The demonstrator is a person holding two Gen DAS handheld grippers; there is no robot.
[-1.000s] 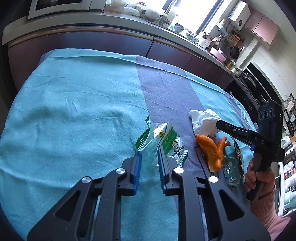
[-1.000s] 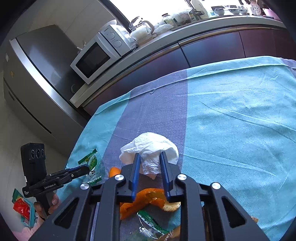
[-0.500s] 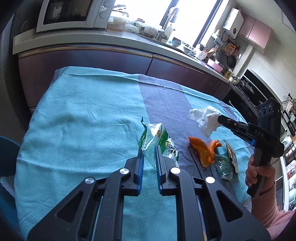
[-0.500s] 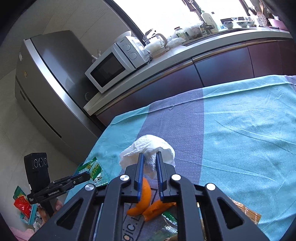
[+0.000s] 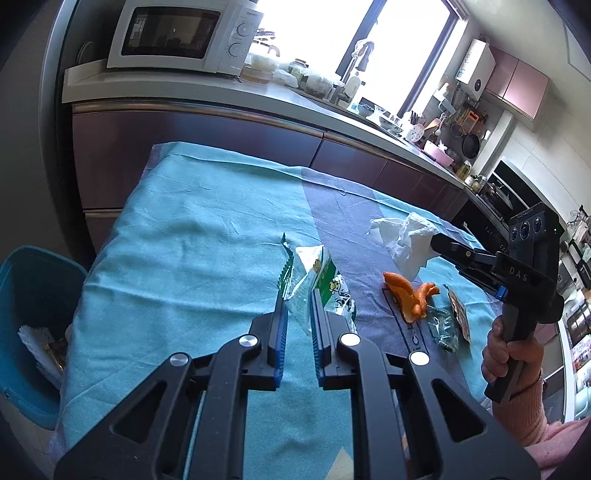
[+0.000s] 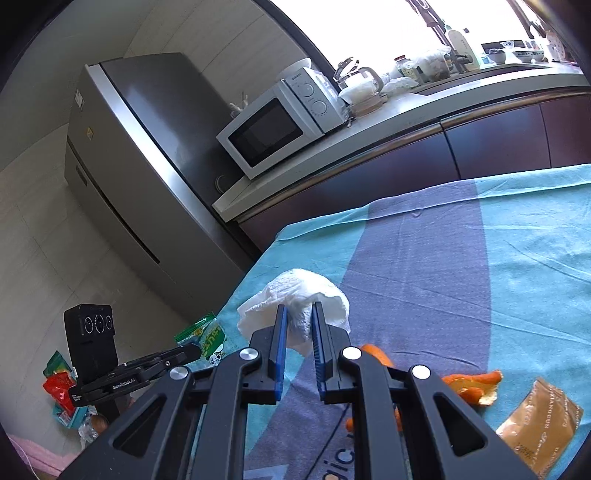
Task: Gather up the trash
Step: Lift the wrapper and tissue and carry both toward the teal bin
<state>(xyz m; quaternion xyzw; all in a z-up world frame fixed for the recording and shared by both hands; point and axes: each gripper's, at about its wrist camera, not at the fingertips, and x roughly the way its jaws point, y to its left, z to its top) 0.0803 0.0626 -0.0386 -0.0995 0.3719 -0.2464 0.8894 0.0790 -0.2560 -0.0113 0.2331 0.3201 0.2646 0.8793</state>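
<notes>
My left gripper [image 5: 298, 301] is shut on a green and white plastic wrapper [image 5: 314, 280] and holds it above the table's teal cloth [image 5: 192, 236]. My right gripper [image 6: 298, 321] is shut on a crumpled white tissue [image 6: 295, 295], lifted off the table; the tissue also shows in the left wrist view [image 5: 406, 240]. Orange peel [image 5: 406, 295] lies on the purple stripe, with a clear wrapper [image 5: 443, 326] and a brown wrapper [image 5: 458, 310] beside it. The brown wrapper [image 6: 543, 428] and peel [image 6: 469, 384] lie near my right gripper.
A blue bin [image 5: 33, 325] with trash inside stands on the floor left of the table. More wrappers [image 6: 59, 387] lie on the floor. A counter with a microwave [image 5: 181, 35] runs behind the table, beside a fridge [image 6: 140, 177].
Both grippers closed on their items and lifted them: the left raised the green wrapper, the right raised the tissue off the cloth. The blue bin came into the left view.
</notes>
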